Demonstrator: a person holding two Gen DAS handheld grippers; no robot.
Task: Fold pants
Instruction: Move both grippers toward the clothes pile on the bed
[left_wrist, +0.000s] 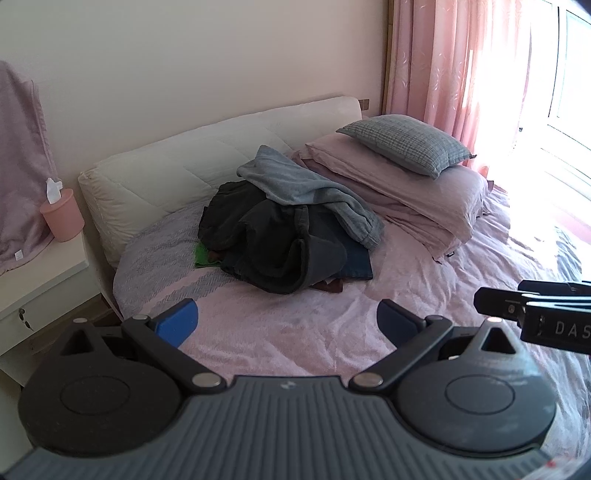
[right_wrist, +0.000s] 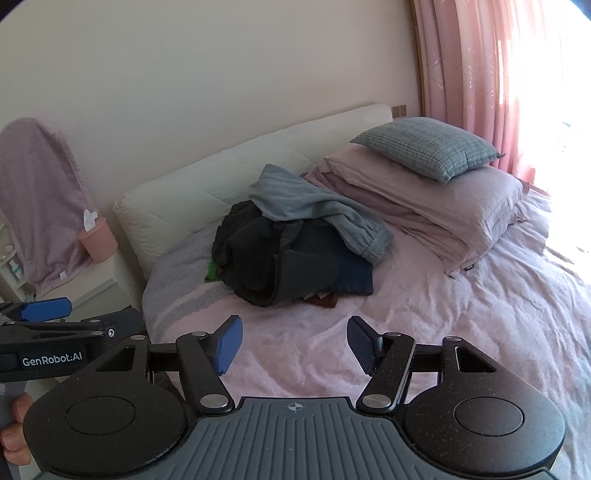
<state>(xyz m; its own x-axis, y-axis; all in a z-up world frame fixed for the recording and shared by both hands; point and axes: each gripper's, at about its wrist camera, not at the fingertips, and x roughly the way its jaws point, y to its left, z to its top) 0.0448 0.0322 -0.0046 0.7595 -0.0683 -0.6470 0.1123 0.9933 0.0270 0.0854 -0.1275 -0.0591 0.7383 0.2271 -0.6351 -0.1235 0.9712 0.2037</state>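
Your left tool (left_wrist: 287, 321) hangs over the pink-sheeted bed (left_wrist: 332, 332) with its blue pads spread wide and nothing between them; your right tool (right_wrist: 294, 345) is likewise wide and empty. The crumpled dark grey pants (left_wrist: 273, 236) lie in a heap mid-bed, under a grey-blue garment (left_wrist: 310, 188), beside the stacked pillows (left_wrist: 406, 177)

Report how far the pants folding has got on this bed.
Done: nothing folded yet; the clothes pile sits crumpled on the pink bedspread, grey-blue garment draped over dark ones. In hand: nothing; left gripper and right gripper are both open and empty, short of the pile. Left: pull out a pair of pants, spread it flat, fold it.
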